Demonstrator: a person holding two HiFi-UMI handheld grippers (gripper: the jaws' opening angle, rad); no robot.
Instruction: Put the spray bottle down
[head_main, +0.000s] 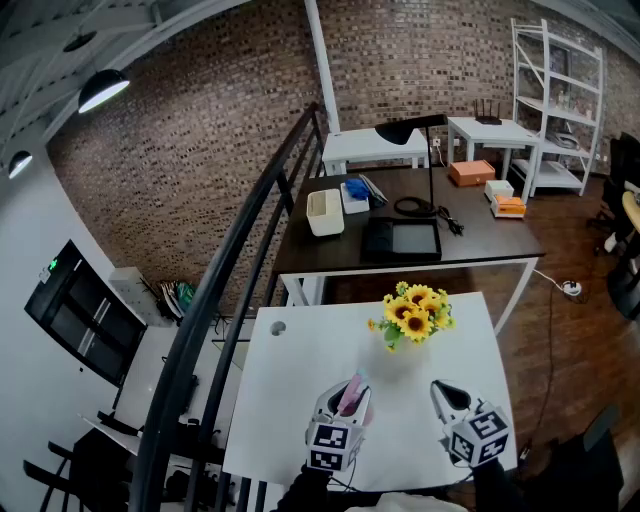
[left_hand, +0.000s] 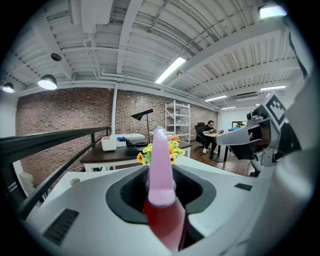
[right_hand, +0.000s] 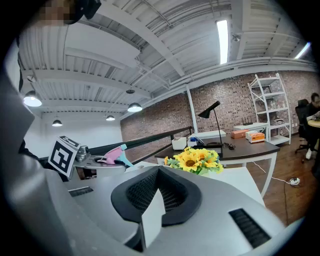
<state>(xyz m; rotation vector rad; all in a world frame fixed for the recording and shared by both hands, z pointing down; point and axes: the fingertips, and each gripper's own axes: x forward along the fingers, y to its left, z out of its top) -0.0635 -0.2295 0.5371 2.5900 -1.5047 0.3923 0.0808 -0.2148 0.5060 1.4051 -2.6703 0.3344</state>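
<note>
The spray bottle (left_hand: 161, 165) has a pink trigger head and a red body, and it stands upright between the jaws of my left gripper (left_hand: 161, 200), which is shut on it. In the head view the spray bottle (head_main: 353, 392) pokes out of the left gripper (head_main: 345, 408) above the near part of the white table (head_main: 300, 370). The right gripper view shows its pink head (right_hand: 114, 156) off to the left. My right gripper (head_main: 447, 397) hovers a little to the right, jaws together, holding nothing.
A vase of sunflowers (head_main: 412, 315) stands on the white table ahead of both grippers. Beyond it is a dark desk (head_main: 480, 240) with a lamp, a white bin (head_main: 324, 212) and boxes. A black railing (head_main: 215, 300) runs along the left.
</note>
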